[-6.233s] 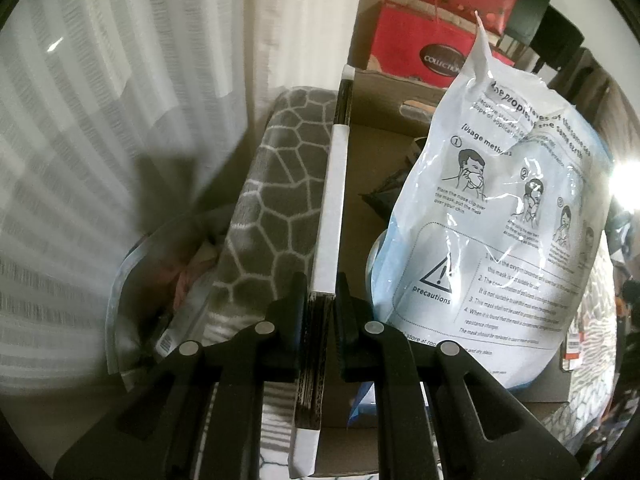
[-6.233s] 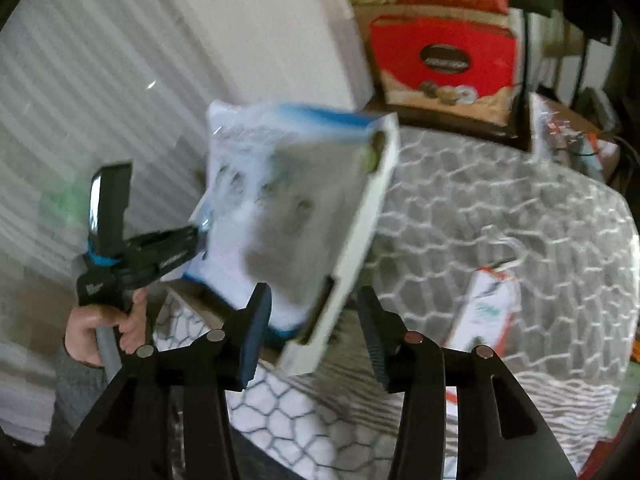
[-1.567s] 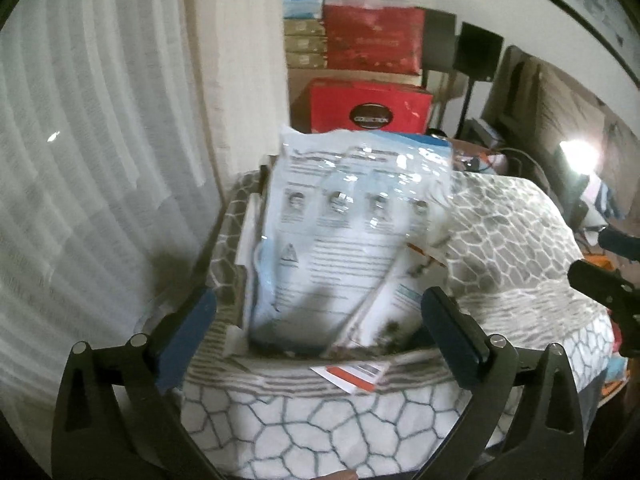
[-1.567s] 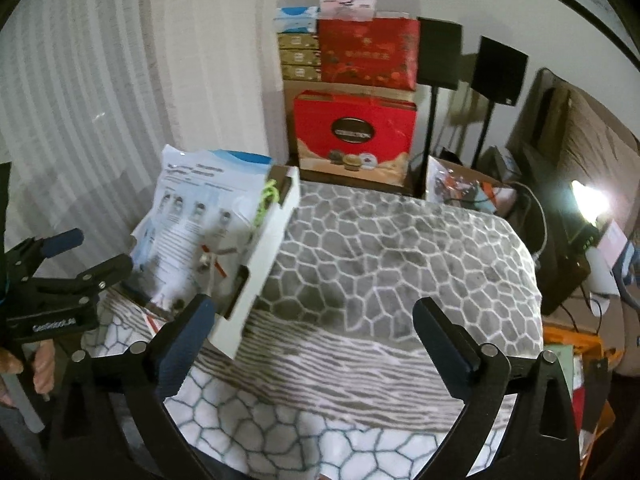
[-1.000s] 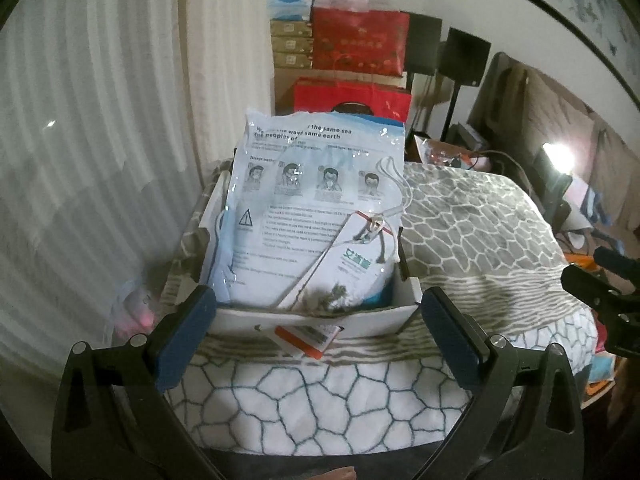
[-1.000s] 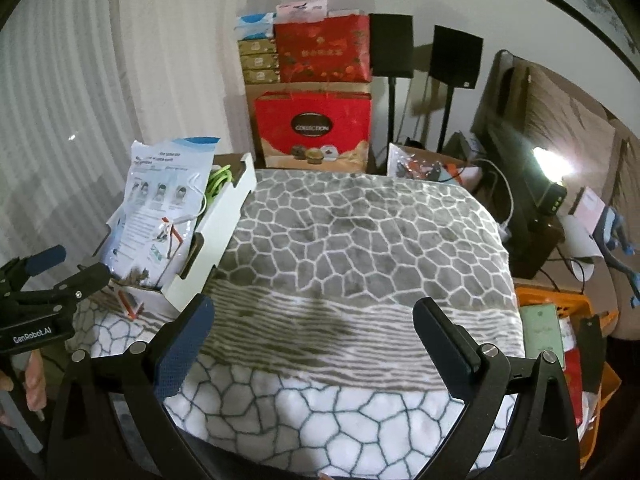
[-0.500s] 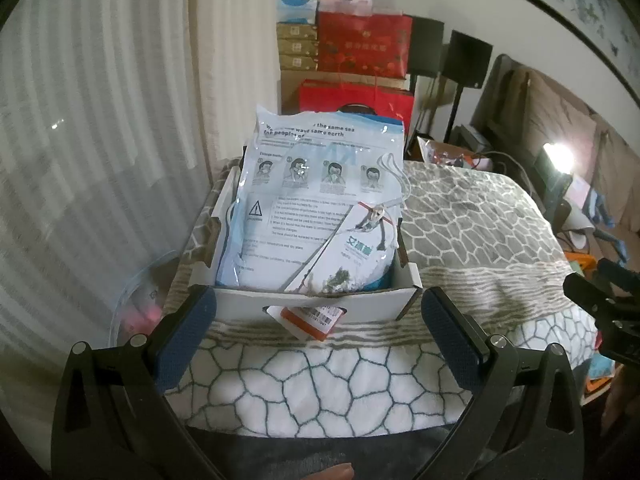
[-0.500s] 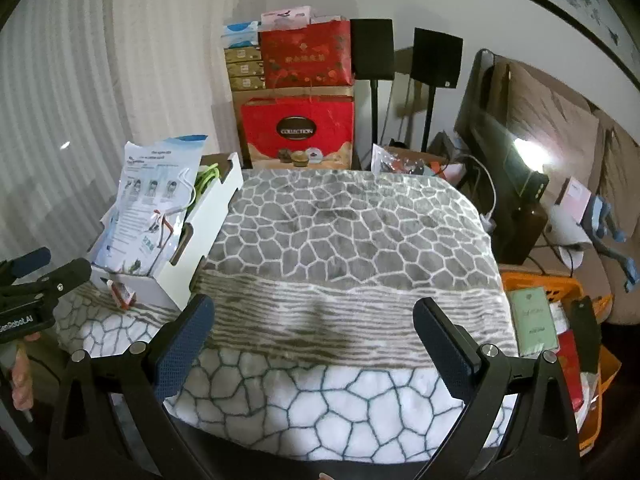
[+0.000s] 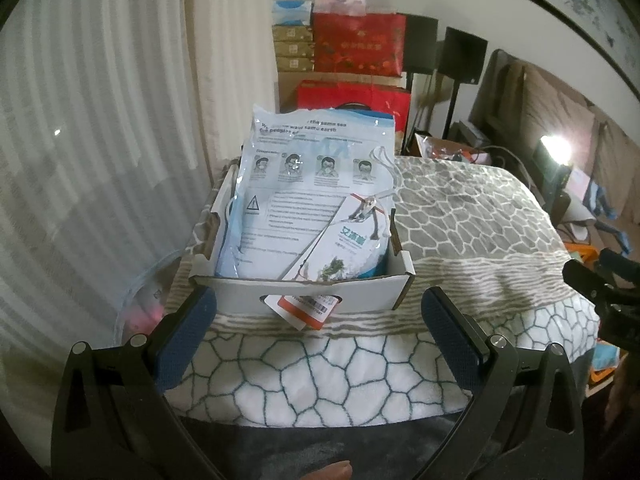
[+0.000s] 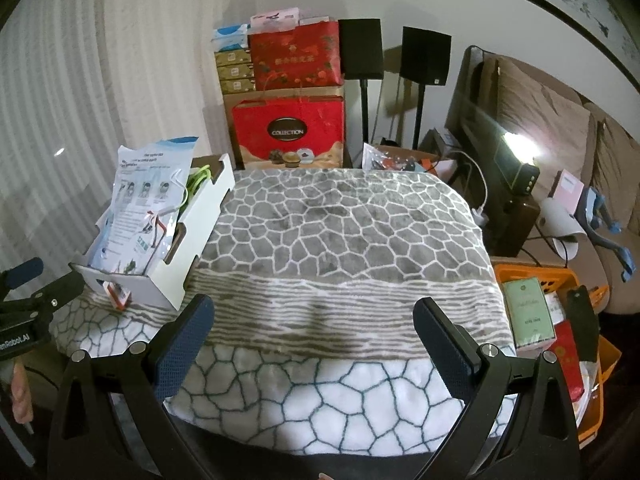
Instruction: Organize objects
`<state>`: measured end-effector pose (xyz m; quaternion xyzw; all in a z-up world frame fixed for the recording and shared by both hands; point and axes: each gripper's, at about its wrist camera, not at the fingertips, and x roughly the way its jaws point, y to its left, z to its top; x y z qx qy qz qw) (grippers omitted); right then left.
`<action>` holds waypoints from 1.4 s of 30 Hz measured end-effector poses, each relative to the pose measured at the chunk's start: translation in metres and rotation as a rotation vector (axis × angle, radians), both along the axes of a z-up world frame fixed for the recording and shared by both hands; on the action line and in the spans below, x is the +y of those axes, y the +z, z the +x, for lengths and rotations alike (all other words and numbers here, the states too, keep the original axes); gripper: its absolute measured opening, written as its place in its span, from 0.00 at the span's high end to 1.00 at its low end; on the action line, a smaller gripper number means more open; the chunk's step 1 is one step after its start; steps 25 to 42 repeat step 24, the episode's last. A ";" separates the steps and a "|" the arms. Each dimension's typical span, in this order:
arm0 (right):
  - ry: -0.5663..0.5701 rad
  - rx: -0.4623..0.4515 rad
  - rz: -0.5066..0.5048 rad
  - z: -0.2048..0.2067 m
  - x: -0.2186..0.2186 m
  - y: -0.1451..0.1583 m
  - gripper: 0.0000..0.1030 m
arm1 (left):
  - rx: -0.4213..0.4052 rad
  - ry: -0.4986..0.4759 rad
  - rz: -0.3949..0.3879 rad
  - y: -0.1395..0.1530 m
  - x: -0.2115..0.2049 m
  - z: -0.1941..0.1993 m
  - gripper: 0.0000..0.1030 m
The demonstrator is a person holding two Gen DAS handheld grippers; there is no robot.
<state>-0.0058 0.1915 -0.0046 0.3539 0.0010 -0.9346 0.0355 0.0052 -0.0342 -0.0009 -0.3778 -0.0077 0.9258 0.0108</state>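
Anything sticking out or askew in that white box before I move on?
Yes. An orange-and-white tag pokes out through the handle slot in the white box's front wall, and the mask packet stands well above the rim, leaning back.

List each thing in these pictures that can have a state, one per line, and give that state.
left hand-held gripper: open, empty
right hand-held gripper: open, empty
white cardboard box: open-topped, resting on the blanket, filled
mask packet: sealed, leaning upright in the box
orange-and-white tag: poking out through the box's handle slot
blanket: spread flat
lamp: on
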 end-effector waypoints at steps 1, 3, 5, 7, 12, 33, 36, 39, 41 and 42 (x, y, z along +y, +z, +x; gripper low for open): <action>-0.001 0.001 0.005 0.000 0.000 0.000 0.02 | 0.002 0.002 0.000 0.000 0.000 0.001 0.01; -0.001 0.001 0.010 0.001 -0.001 0.000 0.02 | 0.001 0.007 0.000 0.001 0.000 0.001 0.01; -0.001 0.000 0.005 0.002 -0.001 0.000 0.02 | 0.002 0.007 0.002 0.002 0.000 0.001 0.01; -0.003 -0.003 0.006 0.002 -0.002 -0.001 0.02 | 0.000 0.012 0.001 0.002 -0.001 0.001 0.01; -0.003 -0.005 0.006 0.003 -0.003 -0.002 0.02 | -0.003 0.022 0.005 0.003 -0.002 0.001 0.01; -0.001 -0.014 0.008 0.003 -0.005 -0.006 0.02 | 0.001 0.034 0.000 0.002 -0.005 0.001 0.01; -0.001 -0.014 0.008 0.003 -0.005 -0.006 0.02 | 0.001 0.034 0.000 0.002 -0.005 0.001 0.01; -0.001 -0.014 0.008 0.003 -0.005 -0.006 0.02 | 0.001 0.034 0.000 0.002 -0.005 0.001 0.01; -0.001 -0.014 0.008 0.003 -0.005 -0.006 0.02 | 0.001 0.034 0.000 0.002 -0.005 0.001 0.01; -0.001 -0.014 0.008 0.003 -0.005 -0.006 0.02 | 0.001 0.034 0.000 0.002 -0.005 0.001 0.01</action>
